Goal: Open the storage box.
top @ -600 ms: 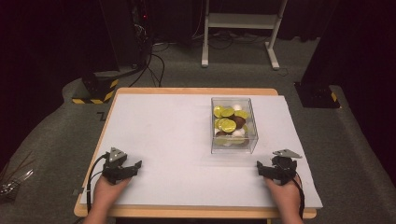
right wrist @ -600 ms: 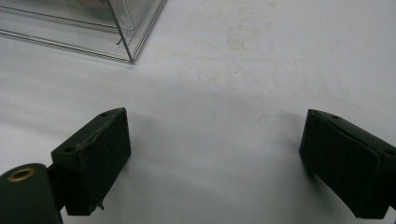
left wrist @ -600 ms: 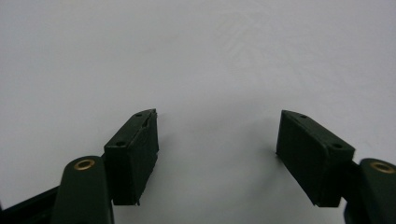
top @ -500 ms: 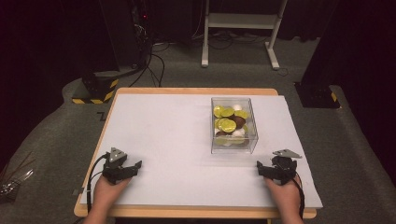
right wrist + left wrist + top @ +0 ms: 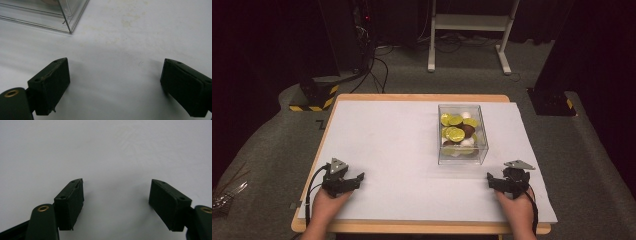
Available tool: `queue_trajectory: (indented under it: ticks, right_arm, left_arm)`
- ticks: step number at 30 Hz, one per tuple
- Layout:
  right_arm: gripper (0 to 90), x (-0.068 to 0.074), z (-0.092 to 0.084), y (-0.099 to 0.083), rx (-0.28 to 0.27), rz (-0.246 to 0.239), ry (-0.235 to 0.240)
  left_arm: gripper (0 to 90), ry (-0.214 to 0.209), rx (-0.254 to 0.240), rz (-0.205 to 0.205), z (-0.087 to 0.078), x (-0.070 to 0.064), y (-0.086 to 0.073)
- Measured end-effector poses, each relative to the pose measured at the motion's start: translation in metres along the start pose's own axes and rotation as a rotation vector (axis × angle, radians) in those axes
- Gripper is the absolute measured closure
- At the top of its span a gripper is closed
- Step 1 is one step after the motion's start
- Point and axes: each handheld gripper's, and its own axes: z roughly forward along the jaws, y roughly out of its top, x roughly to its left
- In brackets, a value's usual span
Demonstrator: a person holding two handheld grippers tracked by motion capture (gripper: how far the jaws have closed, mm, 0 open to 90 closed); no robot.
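In the high view, two hands rested low: the left gripper (image 5: 349, 181) at lower left, the right gripper (image 5: 498, 182) at lower right, one clear box (image 5: 461, 134) of coins above it. In each gripper view, both jaws stood apart over bare mat; the box corner (image 5: 67, 22) showed upper left in the right one.

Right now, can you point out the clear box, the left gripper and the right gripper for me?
clear plastic box (image 5: 482, 152): high view, on its bare near wall.
left gripper (image 5: 360, 176): high view, midway between its open fingers.
right gripper (image 5: 488, 180): high view, midway between its open fingers.
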Motion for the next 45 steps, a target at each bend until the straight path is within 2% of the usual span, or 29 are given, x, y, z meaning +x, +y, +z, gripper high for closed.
queue_trajectory:
  ticks: [1, 5, 6, 8, 16, 17, 20, 23, 26, 32, 45]
  right_arm:
    - [8.6, 0.0, 0.0, 0.0, 0.0, 0.001, -0.001]
    - [8.7, 0.0, 0.0, 0.0, 0.0, 0.001, -0.001]
    - [8.7, 0.0, 0.0, 0.0, 0.0, -0.001, -0.002]
    - [8.9, 0.0, 0.0, 0.0, 0.001, 0.003, -0.001]
    - [9.7, 0.0, 0.0, 0.0, -0.001, 0.0, -0.004]
    - [12.3, 0.001, -0.002, 0.0, -0.006, -0.003, -0.008]
    - [12.5, 0.002, -0.003, 0.0, -0.01, -0.017, -0.013]
    - [13.3, 0.0, -0.01, 0.001, -0.044, -0.009, -0.01]
    - [13.5, 0.0, -0.012, 0.001, -0.054, -0.001, 0.0]
    - [14.7, 0.004, -0.02, -0.002, -0.082, -0.035, 0.002]
    - [14.9, 0.017, -0.031, -0.005, -0.125, -0.075, 0.006]
  left_arm:
    - [28.1, -0.001, -0.004, -0.009, 0.0, 0.0, 0.0]
    - [28.1, 0.0, 0.001, 0.0, 0.0, 0.0, 0.0]
    - [27.9, 0.0, -0.008, -0.009, 0.001, -0.001, 0.0]
    - [27.8, -0.001, 0.0, 0.001, 0.0, 0.0, 0.0]
    - [27.8, 0.001, -0.008, -0.007, 0.001, -0.001, 0.0]
    - [27.8, 0.002, -0.007, -0.003, 0.001, -0.001, 0.0]
    - [27.8, 0.001, 0.002, 0.007, 0.0, 0.0, 0.0]
    - [27.7, 0.001, -0.001, 0.004, 0.001, 0.0, 0.0]
    - [27.7, 0.001, -0.003, 0.002, 0.001, -0.001, 0.0]
    - [27.6, -0.003, -0.002, -0.001, 0.001, 0.0, 0.0]
    - [27.2, -0.004, 0.001, 0.005, 0.001, 0.0, 0.0]
